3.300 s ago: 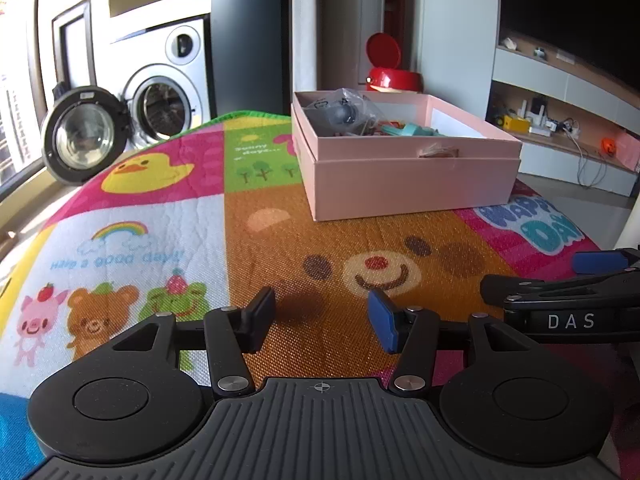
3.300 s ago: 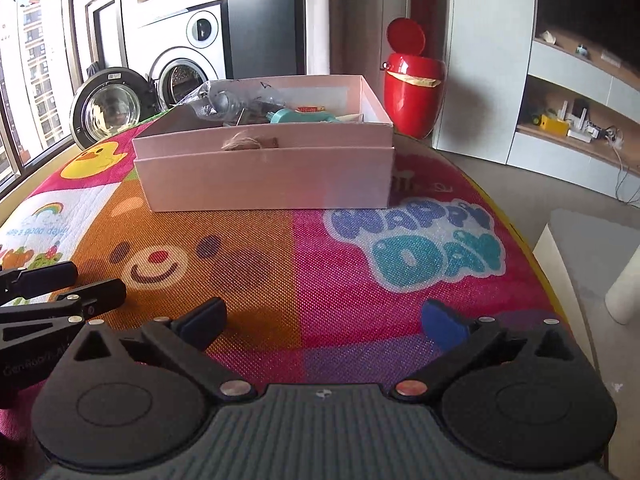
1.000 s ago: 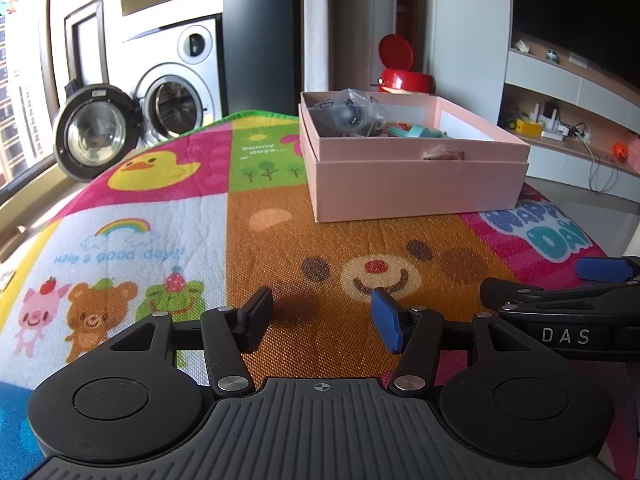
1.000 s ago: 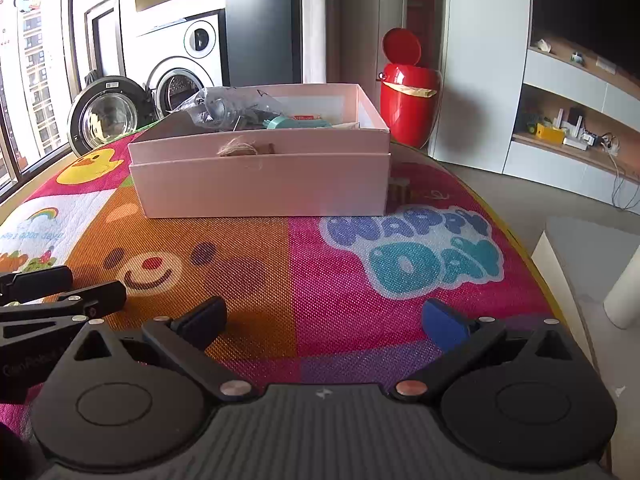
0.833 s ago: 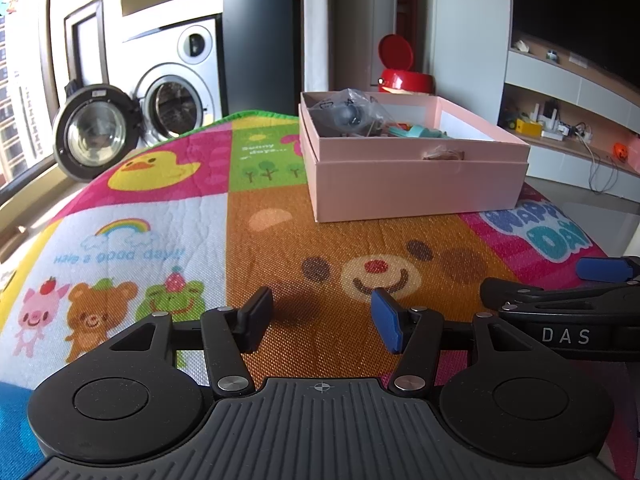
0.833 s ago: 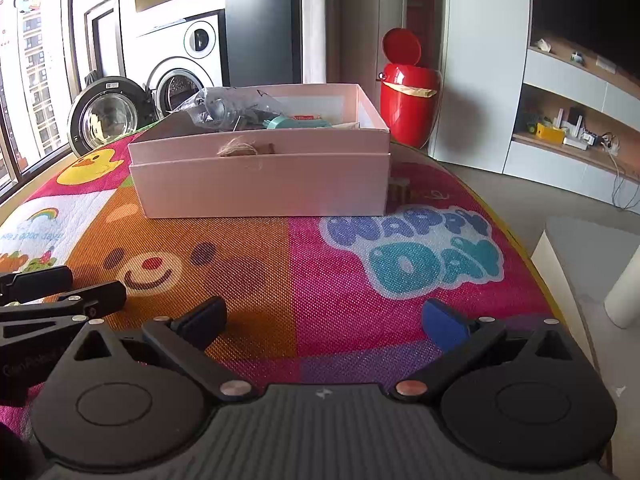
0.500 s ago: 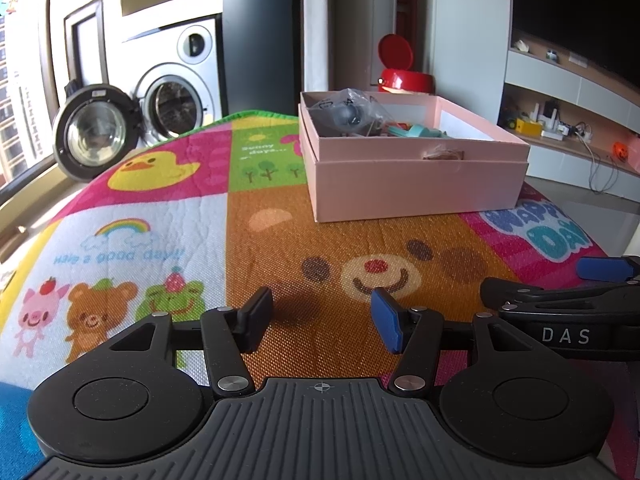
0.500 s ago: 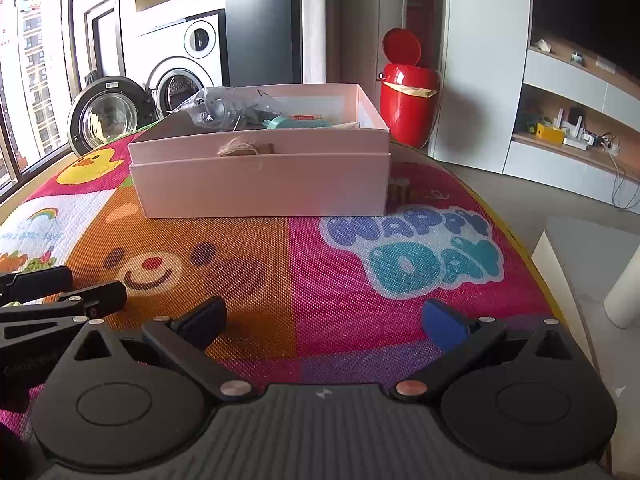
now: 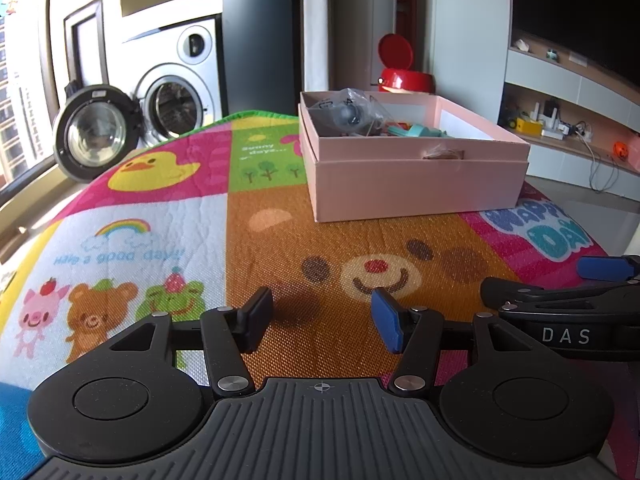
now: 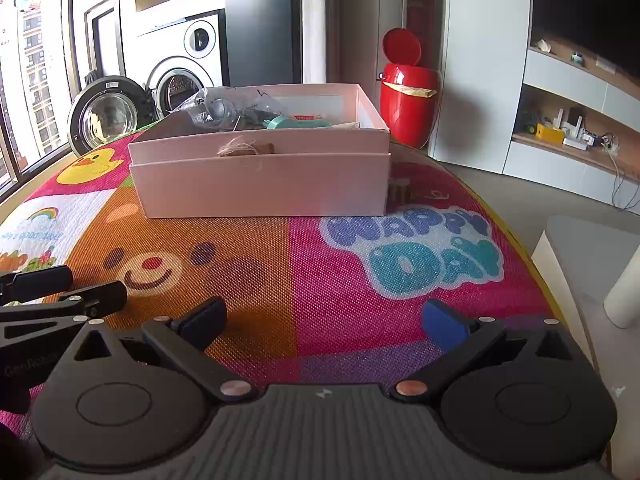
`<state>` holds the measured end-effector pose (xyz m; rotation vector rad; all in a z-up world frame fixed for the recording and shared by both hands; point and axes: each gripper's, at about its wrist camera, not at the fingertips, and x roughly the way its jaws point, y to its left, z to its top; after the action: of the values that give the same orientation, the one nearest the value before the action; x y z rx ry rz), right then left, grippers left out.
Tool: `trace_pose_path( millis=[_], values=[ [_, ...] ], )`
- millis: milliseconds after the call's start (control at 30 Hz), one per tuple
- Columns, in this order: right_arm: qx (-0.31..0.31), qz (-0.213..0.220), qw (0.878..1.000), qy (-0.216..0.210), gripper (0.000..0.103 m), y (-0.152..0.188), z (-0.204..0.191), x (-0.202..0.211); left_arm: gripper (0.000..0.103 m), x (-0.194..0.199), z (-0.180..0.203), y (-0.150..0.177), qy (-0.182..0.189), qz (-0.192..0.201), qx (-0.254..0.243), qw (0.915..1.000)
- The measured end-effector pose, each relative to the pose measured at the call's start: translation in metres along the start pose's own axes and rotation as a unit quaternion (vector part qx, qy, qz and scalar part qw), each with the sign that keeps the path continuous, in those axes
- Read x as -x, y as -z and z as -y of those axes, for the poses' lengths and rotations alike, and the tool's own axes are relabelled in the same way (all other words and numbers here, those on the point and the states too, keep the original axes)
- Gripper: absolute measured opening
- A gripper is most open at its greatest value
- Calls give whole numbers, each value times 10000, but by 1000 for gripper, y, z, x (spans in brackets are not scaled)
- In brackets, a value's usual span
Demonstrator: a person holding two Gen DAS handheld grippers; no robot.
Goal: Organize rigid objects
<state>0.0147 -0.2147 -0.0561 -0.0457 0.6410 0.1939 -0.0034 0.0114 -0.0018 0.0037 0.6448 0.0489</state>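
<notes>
The left gripper (image 9: 322,316) sits low over the colourful cartoon-printed play mat (image 9: 152,216), its two black arms parted with nothing between the pads, one black and one blue. The right gripper (image 10: 324,322) rests beside it, spread wider and likewise empty, above the seam where the mat's orange bear panel meets the pink panel. Each tool shows at the edge of the other's view, so the two are near one another at the near end of the mat.

Farther along the mat, well apart from both grippers, stands the open pale pink cardboard box (image 9: 416,184), seated in a slightly larger pink tray or lid. It holds the sorted things: a crumpled clear plastic bag with something grey inside (image 10: 220,110), a teal plastic item (image 10: 284,122) and a small tuft of brown twine (image 10: 236,147) on the near rim. A small brush-like thing lies on the mat touching the box's right corner; I cannot tell what it is.

Beyond the mat are a red pedal bin with its lid up (image 10: 408,104) and a silver washing machine with its round door open (image 9: 176,100).
</notes>
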Motion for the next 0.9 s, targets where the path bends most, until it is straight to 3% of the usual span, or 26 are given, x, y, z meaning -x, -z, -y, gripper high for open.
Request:
trace_pose_path(
  millis=[900],
  values=[
    [2,1,10000,2,103,0,0,0,60,0,0,0,18,-4,26,10000]
  ],
)
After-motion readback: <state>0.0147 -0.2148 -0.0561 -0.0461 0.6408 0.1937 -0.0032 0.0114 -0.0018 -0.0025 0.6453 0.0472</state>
